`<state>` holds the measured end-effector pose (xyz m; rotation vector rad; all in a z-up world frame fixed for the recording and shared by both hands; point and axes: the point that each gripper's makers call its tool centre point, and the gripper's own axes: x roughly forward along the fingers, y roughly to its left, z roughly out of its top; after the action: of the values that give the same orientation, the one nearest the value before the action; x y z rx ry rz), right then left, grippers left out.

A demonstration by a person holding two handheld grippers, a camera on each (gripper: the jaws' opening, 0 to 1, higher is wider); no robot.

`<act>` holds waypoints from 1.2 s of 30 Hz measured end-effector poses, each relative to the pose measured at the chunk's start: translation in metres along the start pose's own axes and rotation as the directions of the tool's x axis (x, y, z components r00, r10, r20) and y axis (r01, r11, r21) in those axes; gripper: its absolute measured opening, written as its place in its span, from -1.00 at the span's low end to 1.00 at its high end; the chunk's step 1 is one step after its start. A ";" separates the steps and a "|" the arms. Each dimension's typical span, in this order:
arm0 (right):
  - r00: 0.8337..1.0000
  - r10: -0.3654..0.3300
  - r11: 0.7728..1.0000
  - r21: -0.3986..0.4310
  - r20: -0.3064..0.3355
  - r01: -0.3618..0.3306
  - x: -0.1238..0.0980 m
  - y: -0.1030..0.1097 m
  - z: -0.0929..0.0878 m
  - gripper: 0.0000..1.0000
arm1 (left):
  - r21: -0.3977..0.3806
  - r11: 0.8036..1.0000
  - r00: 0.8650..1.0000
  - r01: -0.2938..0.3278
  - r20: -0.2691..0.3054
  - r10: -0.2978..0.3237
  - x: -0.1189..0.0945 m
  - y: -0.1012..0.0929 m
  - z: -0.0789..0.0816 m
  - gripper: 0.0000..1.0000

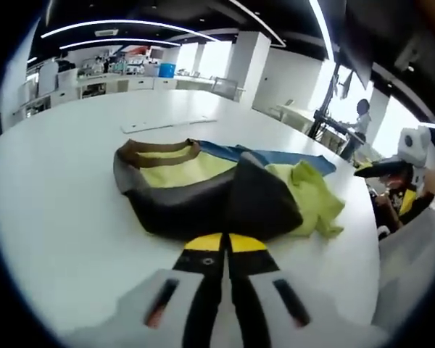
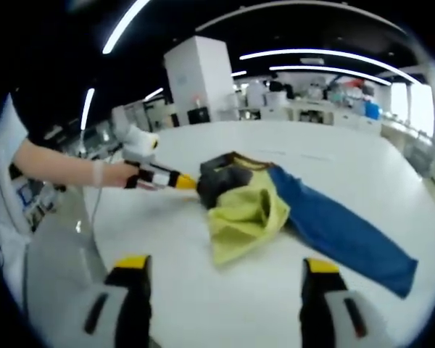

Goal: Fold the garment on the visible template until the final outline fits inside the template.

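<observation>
The garment (image 1: pixel 203 192) lies bunched on the white table (image 1: pixel 65 210): a dark part with a brown waistband, yellow-green fabric and a blue leg. In the right gripper view the garment (image 2: pixel 250 210) has its blue leg stretched out to the right. My left gripper (image 1: pixel 225 244) has its yellow tips closed together on the dark near edge. From the right gripper view, a hand holds that left gripper (image 2: pixel 183 180) at the dark fabric's left edge. My right gripper (image 2: pixel 227 266) stands wide open, short of the garment, with nothing between its jaws. It enters the left gripper view as the right gripper (image 1: pixel 384 170) at the far right.
A thin pale strip (image 1: pixel 167 124) lies flat on the table behind the garment. The table's curved edge (image 2: pixel 94 239) runs close to my right gripper, with floor beyond. Desks, shelves and a person (image 1: pixel 362 116) stand far off in the room.
</observation>
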<state>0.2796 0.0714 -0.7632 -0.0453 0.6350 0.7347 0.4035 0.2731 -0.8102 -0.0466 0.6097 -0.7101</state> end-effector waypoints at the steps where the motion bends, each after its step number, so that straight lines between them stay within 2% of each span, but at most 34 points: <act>1: 1.000 0.001 1.000 -0.001 0.001 -0.001 0.000 0.001 0.000 0.69 | -0.008 1.000 1.000 0.002 0.004 -0.002 -0.002 0.001 0.001 -1.00; 10: 1.000 0.019 1.000 -0.016 0.001 -0.019 0.006 0.008 0.003 0.68 | -0.020 0.999 0.999 0.026 0.038 -0.025 -0.029 -0.016 0.017 -1.00; 12: 1.000 0.027 0.999 -0.018 0.003 -0.026 0.007 0.011 0.004 0.68 | -0.023 0.999 0.999 0.027 0.041 -0.026 -0.032 -0.015 0.020 -1.00; 14: 1.000 0.029 0.999 -0.021 0.004 -0.029 0.007 0.012 0.004 0.68 | 0.009 1.000 0.999 0.019 0.047 -0.019 -0.039 -0.016 0.024 -1.00; 20: 0.999 0.039 0.999 -0.026 0.005 -0.039 0.009 0.015 0.005 0.67 | -0.027 1.000 0.998 0.008 0.063 -0.006 -0.059 -0.009 0.031 -1.00; 24: 0.999 0.045 0.999 -0.030 0.004 -0.045 0.009 0.018 0.004 0.67 | -0.043 0.999 0.998 -0.009 0.062 0.012 -0.071 -0.003 0.028 -1.00; 33: 0.998 0.058 0.998 -0.039 0.004 -0.058 0.011 0.024 0.004 0.67 | -0.077 0.994 0.996 -0.078 0.028 0.080 -0.103 0.018 0.005 -1.00; 36: 0.998 0.060 0.997 -0.043 0.002 -0.060 0.012 0.025 0.003 0.67 | -0.099 0.991 0.995 -0.093 0.032 0.096 -0.111 0.023 0.002 -1.00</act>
<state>0.2720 0.0982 -0.7625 -0.0641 0.6194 0.8065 0.3520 0.3599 -0.7577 -0.1201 0.6066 -0.5862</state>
